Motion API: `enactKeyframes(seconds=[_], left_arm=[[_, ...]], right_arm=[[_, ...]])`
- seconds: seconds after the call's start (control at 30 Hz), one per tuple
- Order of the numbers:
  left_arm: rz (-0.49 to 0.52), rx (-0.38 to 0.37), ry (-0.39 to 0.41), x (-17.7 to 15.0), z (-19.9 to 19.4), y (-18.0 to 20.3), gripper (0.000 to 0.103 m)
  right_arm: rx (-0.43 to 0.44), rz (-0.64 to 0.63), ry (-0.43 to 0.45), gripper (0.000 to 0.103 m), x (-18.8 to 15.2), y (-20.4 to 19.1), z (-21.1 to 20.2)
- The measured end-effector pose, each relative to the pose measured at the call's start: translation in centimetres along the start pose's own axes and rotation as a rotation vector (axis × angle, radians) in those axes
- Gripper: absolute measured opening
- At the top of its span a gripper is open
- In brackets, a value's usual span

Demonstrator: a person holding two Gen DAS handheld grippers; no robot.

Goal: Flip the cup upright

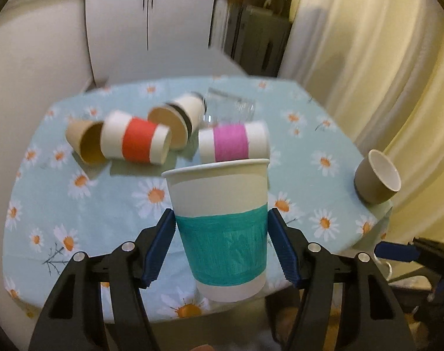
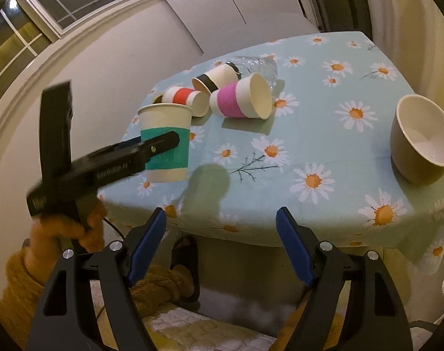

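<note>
Left claw (image 1: 222, 245) clamped on the teal-band cup (image 1: 222, 228), mouth up, held just above the near edge of the tabletop (image 1: 104, 204). Right claw (image 2: 222, 219) spread wide, holding nothing, off the near edge. Red-band cup (image 1: 137, 142) and pink-band cup (image 1: 232, 143) lie tipped over behind; brown mug (image 1: 377, 180) at right.

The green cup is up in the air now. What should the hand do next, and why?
Probably lower it straight down onto the tablecloth, then let go. The left gripper holds the green-banded cup mouth up, and the right wrist view shows it off the table near the front edge, its shadow beside it. The right gripper is open and empty.
</note>
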State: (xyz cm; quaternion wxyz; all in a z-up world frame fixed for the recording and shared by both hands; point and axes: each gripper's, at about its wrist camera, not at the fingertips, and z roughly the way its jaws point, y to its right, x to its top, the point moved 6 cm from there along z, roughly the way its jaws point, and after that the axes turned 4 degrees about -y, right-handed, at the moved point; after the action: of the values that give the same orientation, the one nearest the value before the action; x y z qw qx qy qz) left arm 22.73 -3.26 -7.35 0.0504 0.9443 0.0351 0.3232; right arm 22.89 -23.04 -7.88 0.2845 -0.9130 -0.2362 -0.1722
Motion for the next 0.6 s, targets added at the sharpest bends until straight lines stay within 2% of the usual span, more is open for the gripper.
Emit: enactKeyframes(seconds=[0.37, 0.6], left_arm=[[0.001, 0.058, 0.403, -2.8, -3.3, 0.3, 0.063], [0.012, 0.131, 0.549, -4.8, -3.6, -0.1, 0.063]], right_arm=[[-0.054, -0.044, 0.051, 0.077, 1.2, -2.1, -1.0], [-0.071, -0.097, 0.143, 0.077, 2.1, -4.2, -1.3]])
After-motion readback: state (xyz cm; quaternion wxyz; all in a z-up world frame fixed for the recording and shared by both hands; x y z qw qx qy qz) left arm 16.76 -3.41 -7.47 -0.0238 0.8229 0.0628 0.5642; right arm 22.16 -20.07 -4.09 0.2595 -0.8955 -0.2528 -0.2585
